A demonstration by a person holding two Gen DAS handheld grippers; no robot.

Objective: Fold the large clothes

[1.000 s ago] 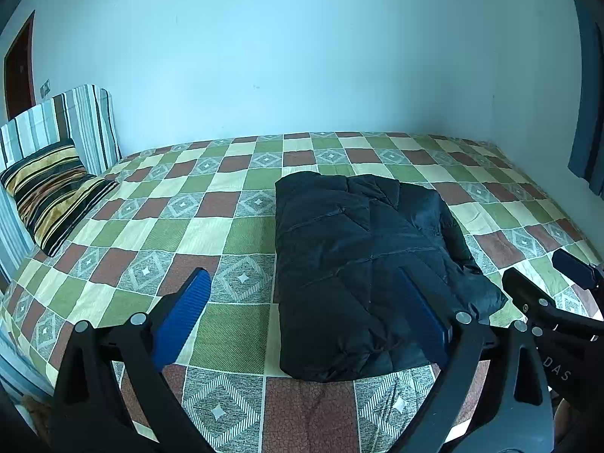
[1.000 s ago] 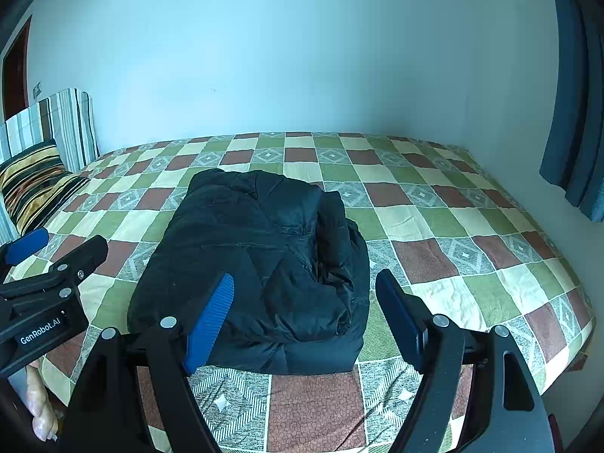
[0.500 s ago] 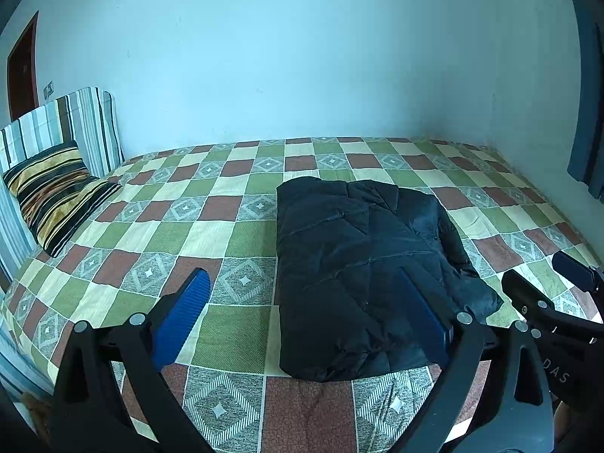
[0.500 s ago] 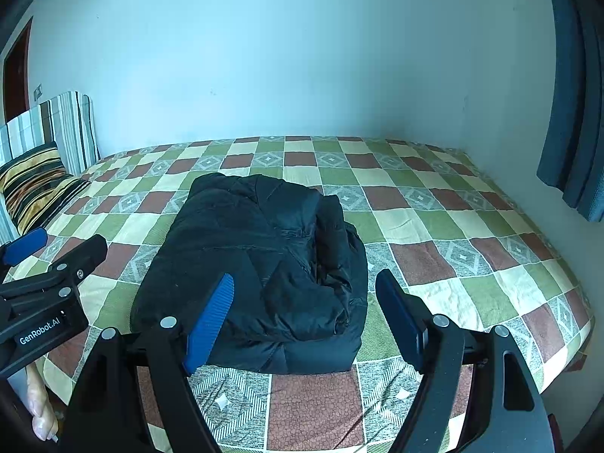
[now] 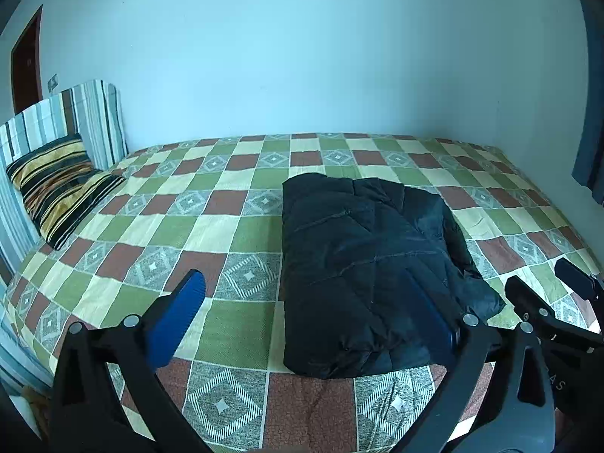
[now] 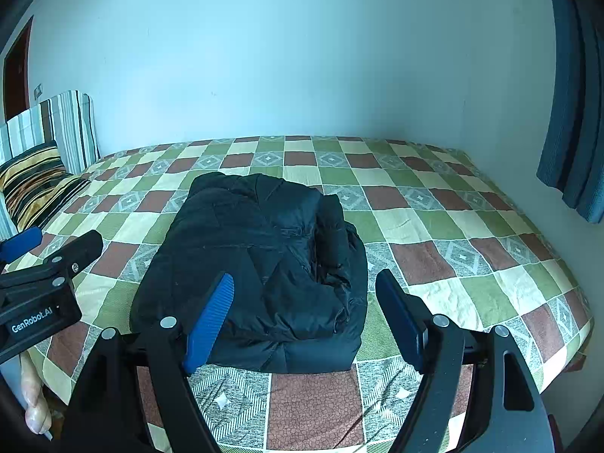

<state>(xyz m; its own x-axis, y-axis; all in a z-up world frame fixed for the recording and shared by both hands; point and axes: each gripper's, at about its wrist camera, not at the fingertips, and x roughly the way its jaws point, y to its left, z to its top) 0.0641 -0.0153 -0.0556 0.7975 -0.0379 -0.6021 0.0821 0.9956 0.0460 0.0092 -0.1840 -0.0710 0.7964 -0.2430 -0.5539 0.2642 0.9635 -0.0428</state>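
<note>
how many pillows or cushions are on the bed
2. A yellow-and-black striped pillow lies at the left end of the checked bedspread; a grey-striped cushion stands upright behind it against the wall. Others may be hidden out of frame.

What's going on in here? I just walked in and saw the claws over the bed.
A person holds a claw in each hand above a checked bedspread. A black puffy jacket lies folded into a bundle near the front edge. The left claw and the right claw are both open, gripping nothing, and hover short of the jacket.

Even bluish light, fisheye-warped edges
</note>
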